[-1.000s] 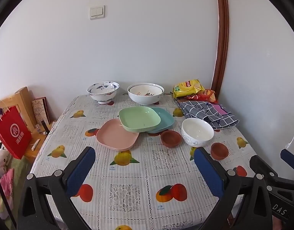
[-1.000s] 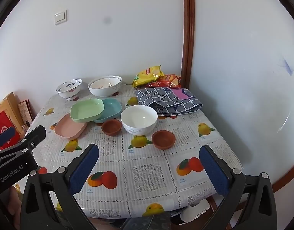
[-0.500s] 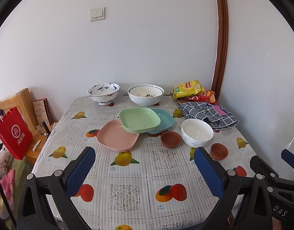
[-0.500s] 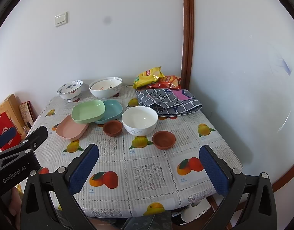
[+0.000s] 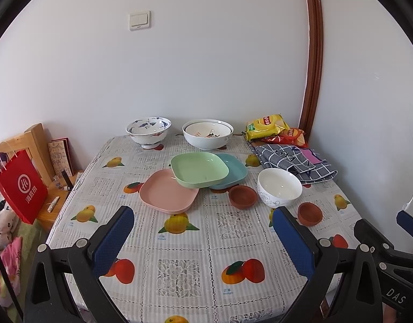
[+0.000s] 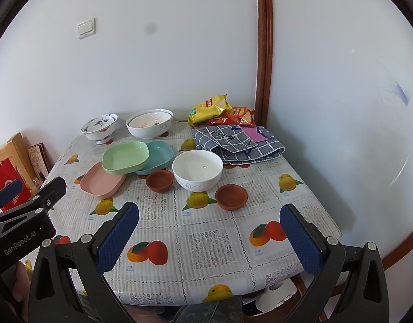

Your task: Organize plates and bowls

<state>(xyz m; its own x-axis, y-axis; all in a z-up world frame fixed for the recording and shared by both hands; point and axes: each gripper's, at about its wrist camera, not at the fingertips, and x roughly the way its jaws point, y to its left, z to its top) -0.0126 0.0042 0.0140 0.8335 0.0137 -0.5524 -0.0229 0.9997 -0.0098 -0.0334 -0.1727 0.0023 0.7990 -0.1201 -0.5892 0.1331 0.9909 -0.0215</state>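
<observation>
both my claws, left gripper (image 5: 203, 238) and right gripper (image 6: 209, 235), hang spread wide and empty over the table's (image 5: 179, 269) near edge, framing a first pick. at 12 o'clock the green plate (image 5: 198, 169) rests across the pink plate (image 5: 167, 193) and teal plate (image 5: 233, 168); the white bowl (image 5: 279, 187) stands at 1 o'clock.

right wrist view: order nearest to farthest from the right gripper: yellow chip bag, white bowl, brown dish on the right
1. Brown dish, just ahead of the right gripper, near the table's middle.
2. White bowl, behind it, slightly left.
3. Yellow chip bag, far back by the wall corner.
</observation>
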